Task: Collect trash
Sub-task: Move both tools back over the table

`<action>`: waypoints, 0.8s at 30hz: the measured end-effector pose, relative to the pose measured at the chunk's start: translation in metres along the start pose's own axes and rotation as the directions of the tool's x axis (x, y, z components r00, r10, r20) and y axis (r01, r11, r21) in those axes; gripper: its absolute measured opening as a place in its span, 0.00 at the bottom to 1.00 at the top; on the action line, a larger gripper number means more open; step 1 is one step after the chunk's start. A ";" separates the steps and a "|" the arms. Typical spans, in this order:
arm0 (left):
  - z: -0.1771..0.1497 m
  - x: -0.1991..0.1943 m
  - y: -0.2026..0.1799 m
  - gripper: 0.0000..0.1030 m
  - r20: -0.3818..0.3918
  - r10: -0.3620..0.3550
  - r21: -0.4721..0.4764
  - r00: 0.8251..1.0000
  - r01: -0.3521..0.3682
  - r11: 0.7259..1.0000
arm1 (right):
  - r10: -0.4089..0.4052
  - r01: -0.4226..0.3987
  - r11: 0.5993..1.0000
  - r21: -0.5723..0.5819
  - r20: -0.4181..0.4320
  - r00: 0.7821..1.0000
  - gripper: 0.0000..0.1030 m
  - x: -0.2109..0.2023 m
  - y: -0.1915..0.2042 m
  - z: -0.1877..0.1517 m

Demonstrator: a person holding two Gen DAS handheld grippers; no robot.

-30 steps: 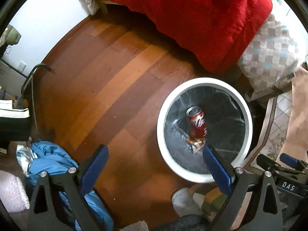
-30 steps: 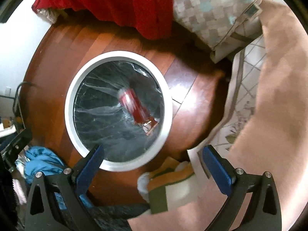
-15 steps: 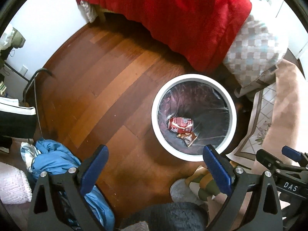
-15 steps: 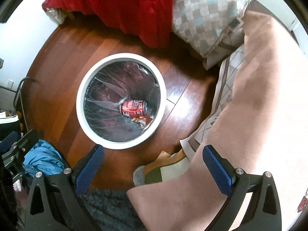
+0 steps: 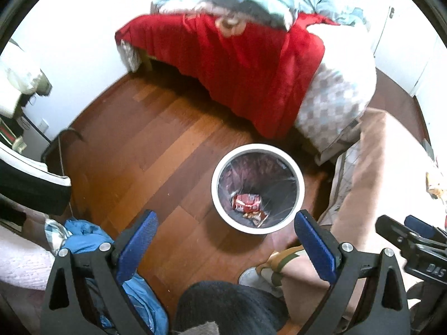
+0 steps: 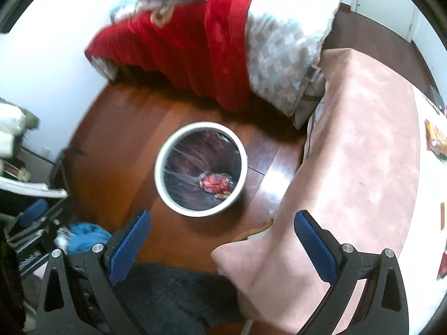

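A white round trash bin [image 5: 220, 167] with a clear liner stands on the wooden floor; it also shows in the right wrist view [image 6: 160, 164]. A red soda can [image 5: 247, 202] and a brown wrapper [image 5: 255, 217] lie at its bottom; the can shows in the right wrist view [image 6: 215, 183] too. My left gripper [image 5: 225, 236] is open and empty, high above the floor. My right gripper [image 6: 222, 236] is open and empty, high above the bin's near side. More wrappers [image 6: 434, 139] lie on the pink-covered surface at right.
A bed with a red blanket [image 5: 237, 64] and checked pillow [image 5: 332, 111] stands behind the bin. A pink-covered table [image 6: 357, 167] is at right. Blue clothing [image 5: 83, 237] lies on the floor at left, beside dark furniture [image 5: 30, 184].
Both grippers have risen well above the bin, which now looks smaller. The soda can dropped and settled on its side at the bin's bottom beside the wrapper.
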State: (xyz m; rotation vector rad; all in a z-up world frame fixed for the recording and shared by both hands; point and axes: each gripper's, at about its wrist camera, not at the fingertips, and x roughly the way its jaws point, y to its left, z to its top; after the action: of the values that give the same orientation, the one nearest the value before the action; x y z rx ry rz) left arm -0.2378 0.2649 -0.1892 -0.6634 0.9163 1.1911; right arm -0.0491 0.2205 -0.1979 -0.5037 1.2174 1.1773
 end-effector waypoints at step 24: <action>-0.079 0.041 -0.388 0.97 -0.138 -0.143 0.422 0.980 0.189 0.887 | -0.152 0.039 0.553 0.833 0.054 0.987 0.95 -0.128 -0.471 -0.161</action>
State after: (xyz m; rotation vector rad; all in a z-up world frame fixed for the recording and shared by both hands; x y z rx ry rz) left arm 0.1220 0.1173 -0.2758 -0.4325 1.1443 0.7660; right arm 0.3093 -0.1424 -0.2629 0.2351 1.4582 0.4004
